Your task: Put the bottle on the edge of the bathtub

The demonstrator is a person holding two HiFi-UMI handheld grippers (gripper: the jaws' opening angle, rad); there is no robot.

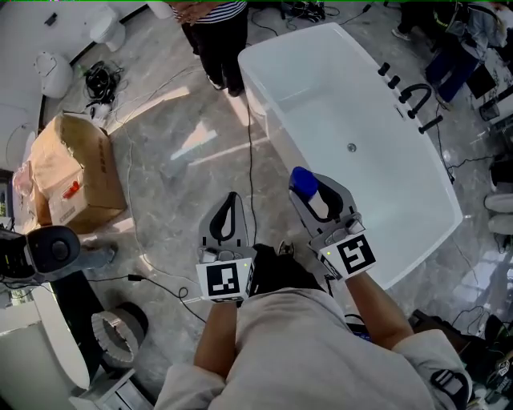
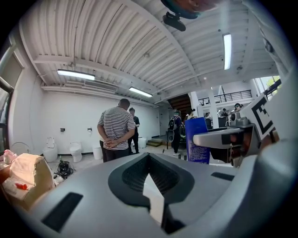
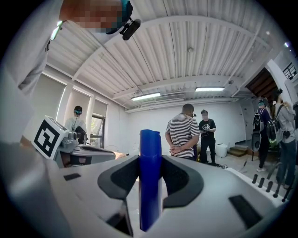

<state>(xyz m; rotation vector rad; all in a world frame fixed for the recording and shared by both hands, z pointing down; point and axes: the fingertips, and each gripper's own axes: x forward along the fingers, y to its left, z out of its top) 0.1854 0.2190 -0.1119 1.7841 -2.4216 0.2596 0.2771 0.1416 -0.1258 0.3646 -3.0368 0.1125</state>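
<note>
A grey marble floor fills the room, and a white bathtub stands slantwise on it, with black taps on its far rim. Near the tub's far end a bystander in a striped shirt stands with hands clasped behind the back, in plain sight from both gripper views. A crumpled cardboard box sits well apart on the left. From the head view, the operator's two bare forearms reach forward side by side. The right gripper hangs over the near end of the tub, just inside its rim, and its jaws pinch a blue bottle. In the right gripper view the bottle stands upright between the dark pads of that gripper, one pad against each side of it. The left gripper hovers over bare floor just beside the tub, its jaws pressed together at the tips with nothing between them. From there the bottle shows at the right, clear of the tub's edge. A thin black cable trails across the floor beside the tub.
</note>
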